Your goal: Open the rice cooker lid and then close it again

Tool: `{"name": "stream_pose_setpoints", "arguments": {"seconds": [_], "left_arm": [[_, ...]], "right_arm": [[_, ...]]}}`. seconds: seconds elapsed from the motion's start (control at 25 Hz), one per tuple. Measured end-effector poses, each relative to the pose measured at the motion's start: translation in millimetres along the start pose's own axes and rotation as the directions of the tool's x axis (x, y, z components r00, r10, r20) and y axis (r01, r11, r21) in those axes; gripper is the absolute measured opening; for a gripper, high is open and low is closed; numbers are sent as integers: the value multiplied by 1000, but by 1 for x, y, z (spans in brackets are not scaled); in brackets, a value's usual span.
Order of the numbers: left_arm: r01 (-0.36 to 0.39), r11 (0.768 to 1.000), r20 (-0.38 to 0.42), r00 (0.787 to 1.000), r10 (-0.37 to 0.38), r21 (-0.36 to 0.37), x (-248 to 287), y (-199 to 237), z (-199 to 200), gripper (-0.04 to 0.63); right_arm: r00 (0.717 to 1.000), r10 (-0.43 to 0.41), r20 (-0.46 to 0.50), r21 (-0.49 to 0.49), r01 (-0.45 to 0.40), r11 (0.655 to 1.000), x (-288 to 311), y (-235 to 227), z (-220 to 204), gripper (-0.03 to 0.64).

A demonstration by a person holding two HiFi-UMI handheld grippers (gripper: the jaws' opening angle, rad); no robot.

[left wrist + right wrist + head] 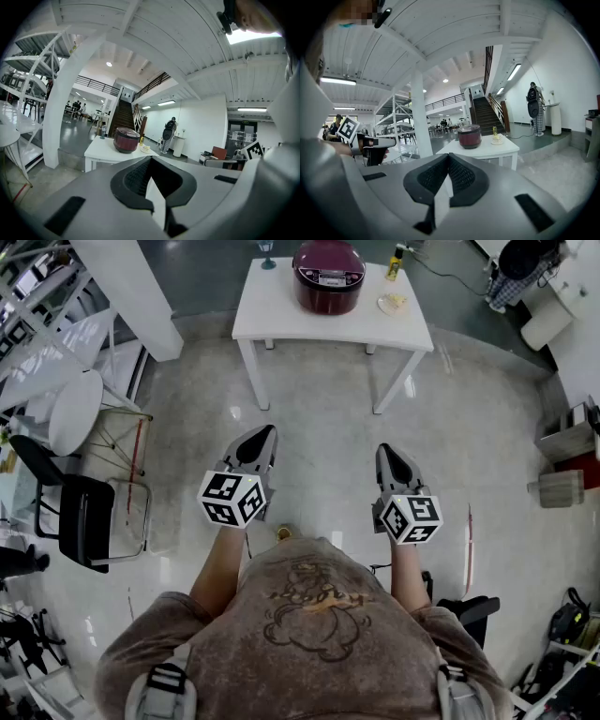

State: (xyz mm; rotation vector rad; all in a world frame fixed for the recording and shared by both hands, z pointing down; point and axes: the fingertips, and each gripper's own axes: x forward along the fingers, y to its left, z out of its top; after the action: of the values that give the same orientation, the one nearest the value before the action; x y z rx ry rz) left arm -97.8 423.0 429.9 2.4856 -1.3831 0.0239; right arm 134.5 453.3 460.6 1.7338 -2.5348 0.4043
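While both claws hang over the bare floor (pixel 319 418), well short of the desk (pixel 272 320), the cooker (pixel 328 276) stands far ahead of them near the desk's back edge. Its lid (pixel 328 259) is down. The left claw (pixel 266 432) and the right claw (pixel 387 450) point towards the desk, side by side and apart from each other, each tilted slightly down. In the left gripper view the left claw (pixel 151 160) is clenched with nothing between its jaws, and the cooker (pixel 127 139) shows small above and left of its tip. In the right gripper view the right claw (pixel 448 157) is likewise clenched and empty, with the cooker (pixel 469 136) above and slightly right of its tip. Only open floor lies between the claws and the desk.

A white pillar (pixel 131 287) rises left of the desk, and a black chair (pixel 80 517) stands further left, beside the person. Stairs (pixel 490 115) climb behind the desk, and a person (pixel 533 105) with a backpack stands at the far wall.

On the desk, right of the cooker, stand a yellow bottle (pixel 397 263) at the back and a small dish (pixel 392 303) nearer, just apart from the cooker. The dish holds something pale that is too small to make out. A stemmed glass (pixel 267 254) stands at the back left corner. With the lid shut, the cooker's inside is hidden.
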Motion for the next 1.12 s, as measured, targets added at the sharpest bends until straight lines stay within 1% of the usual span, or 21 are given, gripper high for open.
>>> {"name": "stream_pose_setpoints", "arguments": {"seconds": [0.28,0.44,0.84,1.12], "left_arm": [[5,1000,-7,1000,-5,-8,-6,2,-2,18],[19,1000,-11,1000,-19,-8,-10,11,-2,18],[55,998,-12,998,-55,-4,-8,39,-6,18],[59,998,-5,998,-59,3,4,58,-2,18]], "right_arm": [[1000,11,8,47,-12,999,2,14,-4,2],[1000,6,7,47,-7,999,8,27,-6,2],[999,-43,16,53,42,998,23,42,-13,2],[998,-60,17,61,58,996,42,46,-16,2]]}}
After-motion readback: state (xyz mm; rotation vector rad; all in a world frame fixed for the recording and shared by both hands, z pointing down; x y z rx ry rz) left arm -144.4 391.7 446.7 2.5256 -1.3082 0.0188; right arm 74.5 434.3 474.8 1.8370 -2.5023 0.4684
